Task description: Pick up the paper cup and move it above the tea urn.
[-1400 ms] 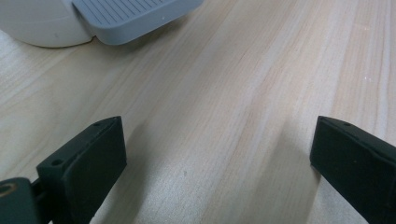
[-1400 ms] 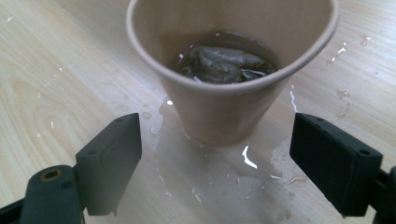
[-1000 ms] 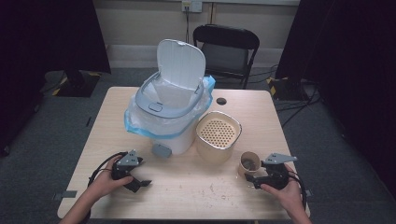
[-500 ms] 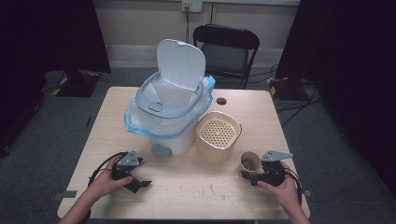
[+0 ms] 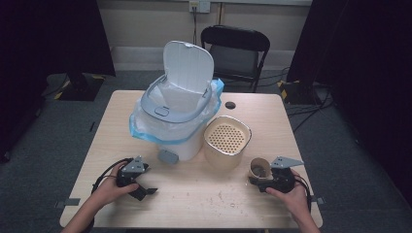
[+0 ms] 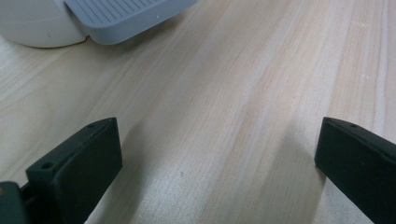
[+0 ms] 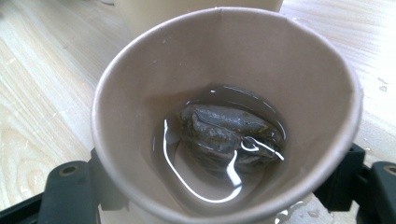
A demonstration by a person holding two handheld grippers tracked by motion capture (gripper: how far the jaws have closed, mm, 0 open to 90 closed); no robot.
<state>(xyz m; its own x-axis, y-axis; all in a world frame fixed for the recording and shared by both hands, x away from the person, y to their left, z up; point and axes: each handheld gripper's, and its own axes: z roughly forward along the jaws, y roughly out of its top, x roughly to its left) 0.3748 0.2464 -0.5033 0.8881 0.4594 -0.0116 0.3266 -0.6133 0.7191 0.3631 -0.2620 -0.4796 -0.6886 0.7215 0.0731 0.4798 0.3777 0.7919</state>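
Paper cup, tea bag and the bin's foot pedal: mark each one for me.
paper cup (image 7: pixel 140 51), right gripper view, on its brown inner wall.
tea bag (image 7: pixel 224 133), right gripper view, on the wet bag in the liquid.
foot pedal (image 6: pixel 123 14), left gripper view, on its ribbed grey top.

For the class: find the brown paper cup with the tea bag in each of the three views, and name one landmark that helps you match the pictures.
High view: the paper cup stands at the lower right of the table, just ahead of the right claw.
Left gripper view: no cup here; bare wood and the bin's grey pedal.
Right gripper view: the cup sits in the centre, between the jaws.
Shared landmark: the light wooden tabletop.
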